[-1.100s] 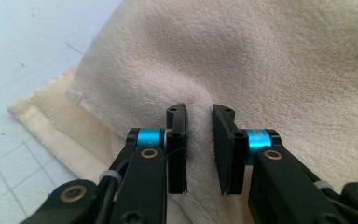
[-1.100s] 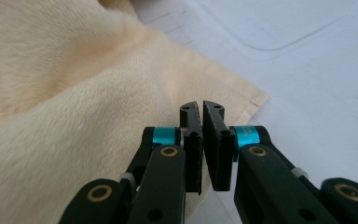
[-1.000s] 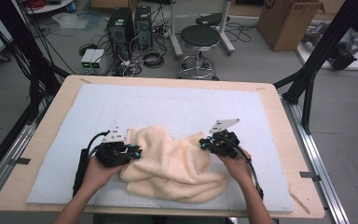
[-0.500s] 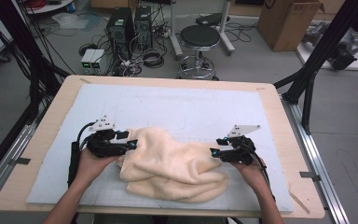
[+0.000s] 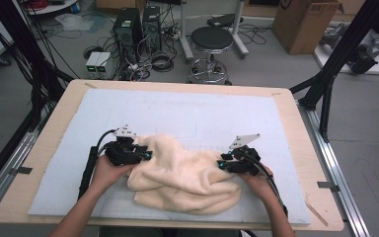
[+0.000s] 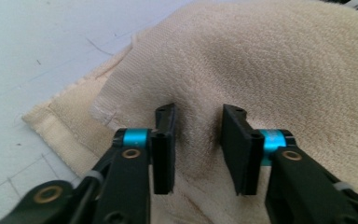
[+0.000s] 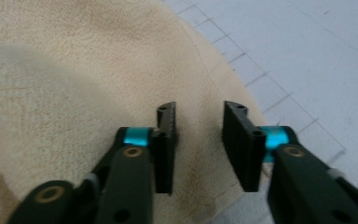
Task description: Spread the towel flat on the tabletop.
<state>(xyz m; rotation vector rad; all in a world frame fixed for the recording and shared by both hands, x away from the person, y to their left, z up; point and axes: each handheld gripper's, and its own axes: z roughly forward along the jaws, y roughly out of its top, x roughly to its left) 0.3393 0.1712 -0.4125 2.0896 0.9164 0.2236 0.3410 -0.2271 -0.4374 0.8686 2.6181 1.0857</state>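
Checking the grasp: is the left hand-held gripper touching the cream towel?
Touching. The left gripper view shows the left hand-held gripper pressed into the cream towel, a raised fold between its parted jaws.

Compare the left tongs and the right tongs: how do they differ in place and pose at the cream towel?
The left tongs stand at the towel's left side and point right; the right tongs stand at its right side and point left. The left tongs have towel under both jaws; the right tongs stand near its edge, beside the mat. Both have just been closing, with a gap.
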